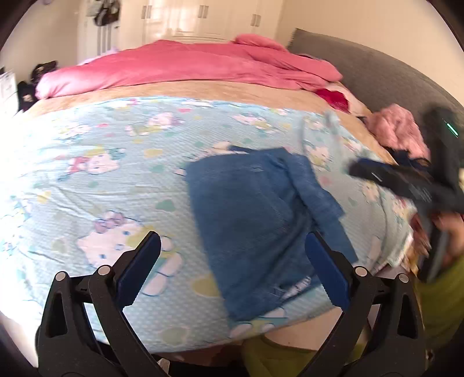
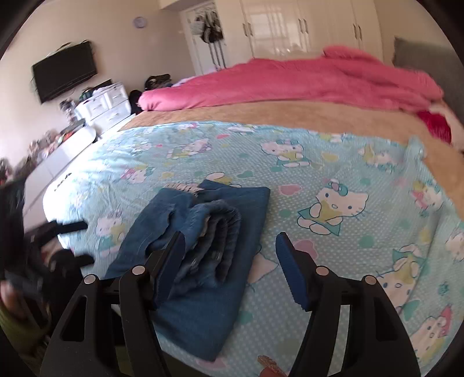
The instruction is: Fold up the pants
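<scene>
Bedroom, cream walls (image 2: 116,37), bright daylight washing out the left side. Bed (image 2: 261,113) fills most of both views, tan cover under a light blue cat-print sheet (image 2: 362,232). Pink duvet (image 2: 290,84) bunched along the far side, red cloth (image 2: 435,127) at its right end. Grey headboard (image 1: 362,63) on the right, pink garment (image 1: 397,127) lying by it. White wardrobe (image 2: 290,29) with glossy doors on the far wall, bags hanging (image 2: 208,29) on a door beside it. Black TV (image 2: 63,72) on the left wall, round clock (image 2: 139,21) higher up. White drawers (image 2: 107,104) below the TV, cluttered white unit (image 2: 63,156) nearer.
</scene>
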### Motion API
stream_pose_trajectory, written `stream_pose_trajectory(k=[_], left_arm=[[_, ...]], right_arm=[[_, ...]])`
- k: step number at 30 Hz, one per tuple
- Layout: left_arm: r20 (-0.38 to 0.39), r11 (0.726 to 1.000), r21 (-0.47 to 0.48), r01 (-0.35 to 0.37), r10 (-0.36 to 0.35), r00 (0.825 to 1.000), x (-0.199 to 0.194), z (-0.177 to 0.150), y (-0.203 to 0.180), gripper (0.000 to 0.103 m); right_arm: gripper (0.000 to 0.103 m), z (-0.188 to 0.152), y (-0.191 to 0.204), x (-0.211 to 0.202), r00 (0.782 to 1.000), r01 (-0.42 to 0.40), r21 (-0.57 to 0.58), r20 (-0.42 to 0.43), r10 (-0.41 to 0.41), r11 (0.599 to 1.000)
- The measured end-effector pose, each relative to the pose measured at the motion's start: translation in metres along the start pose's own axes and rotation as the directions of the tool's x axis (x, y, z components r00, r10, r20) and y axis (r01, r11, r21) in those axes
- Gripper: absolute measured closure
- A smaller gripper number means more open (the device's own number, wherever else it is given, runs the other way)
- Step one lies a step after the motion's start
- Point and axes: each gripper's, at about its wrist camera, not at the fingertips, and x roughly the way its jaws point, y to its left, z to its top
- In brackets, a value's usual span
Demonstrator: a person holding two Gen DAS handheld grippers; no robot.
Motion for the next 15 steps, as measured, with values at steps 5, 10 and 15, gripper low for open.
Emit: stream_pose_trajectory(k=[5, 10, 15], left_arm=[[0.002, 0.996, -0.077, -0.048, 0.048, 0.999, -0.001, 0.008, 0.02, 0.01], [0.012, 0.995, -0.085, -0.045, 0.047, 0.999, 0.002, 0.015, 0.023, 0.01], [-0.011, 0.999, -0.037, -0.027, 0.026, 1.0, 0.018, 0.03, 0.013, 0.011]], right_arm=[[0.009, -0.028, 0.021, -0.018, 0.993, 0.113, 0.015, 0.031, -0.114, 0.993], [0.009, -0.058, 0.04, -0.005, 0.999, 0.009, 0.21, -0.035, -0.002, 0.978], [0.036, -0.053, 0.069, 0.021, 0.996, -0.015, 0.238, -0.077, 0.034, 0.971]])
